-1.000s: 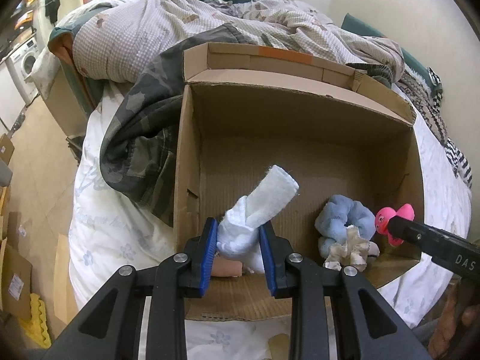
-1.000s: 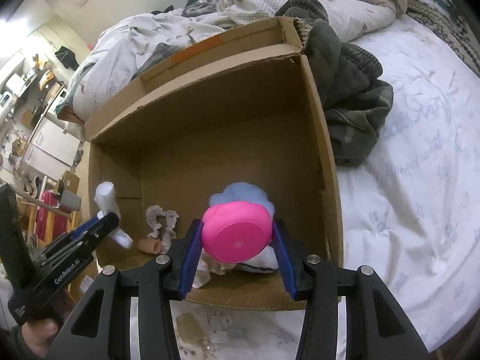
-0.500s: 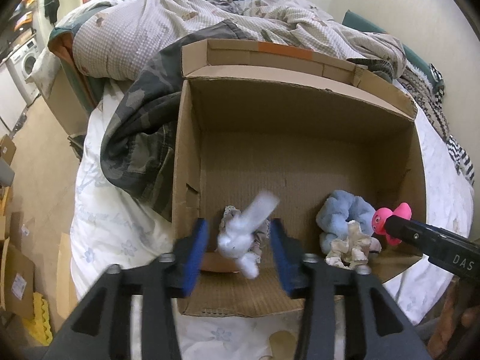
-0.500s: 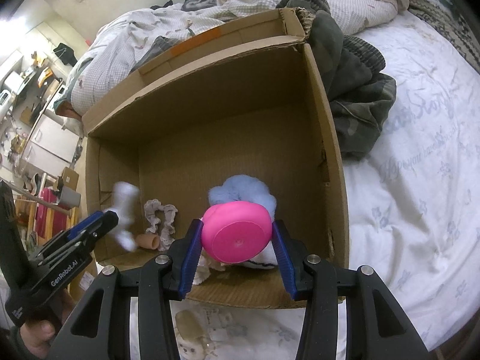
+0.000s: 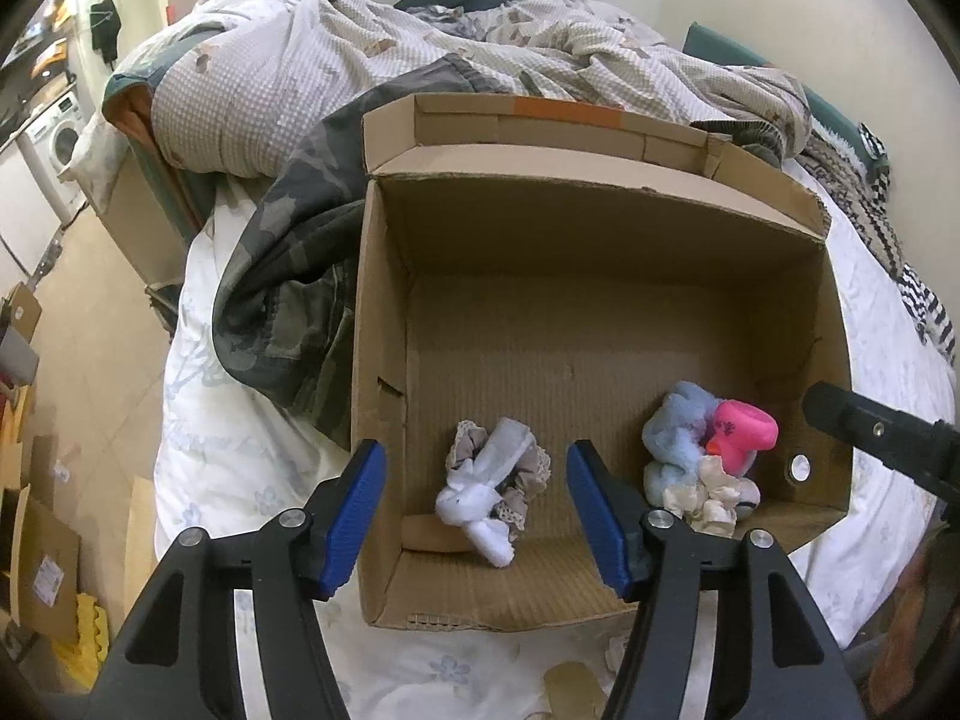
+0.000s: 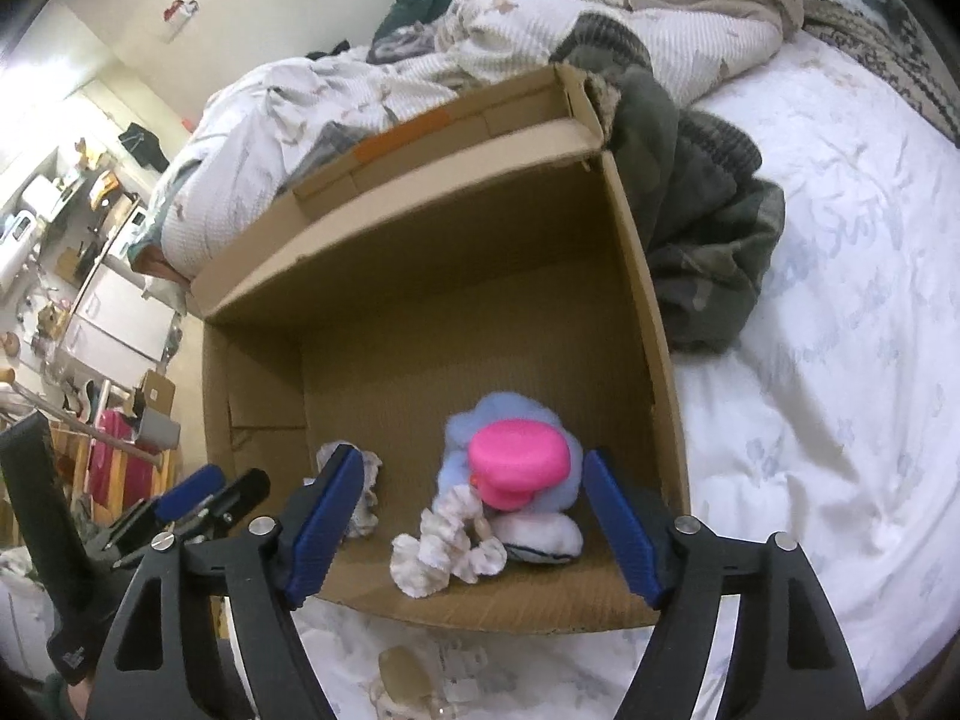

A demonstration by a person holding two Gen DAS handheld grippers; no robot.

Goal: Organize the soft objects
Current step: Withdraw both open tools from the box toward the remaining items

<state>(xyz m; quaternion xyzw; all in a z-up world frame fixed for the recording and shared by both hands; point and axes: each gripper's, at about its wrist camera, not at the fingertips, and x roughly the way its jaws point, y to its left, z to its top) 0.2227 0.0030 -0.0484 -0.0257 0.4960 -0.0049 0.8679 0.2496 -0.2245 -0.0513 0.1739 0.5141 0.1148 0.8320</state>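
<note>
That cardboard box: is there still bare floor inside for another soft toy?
Yes. The cardboard box floor is bare across its far half, up to the back wall, and between the white sock bundle and the blue plush pile. The near corners are crowded; the pink toy tops the right pile.

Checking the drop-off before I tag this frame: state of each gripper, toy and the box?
left gripper: jaws opening, nothing between the pads
right gripper: jaws opening, nothing gripped
white plush: lying in box, on lace scrunchie
pink toy: resting on blue plush
cardboard box: open, on bed
</note>
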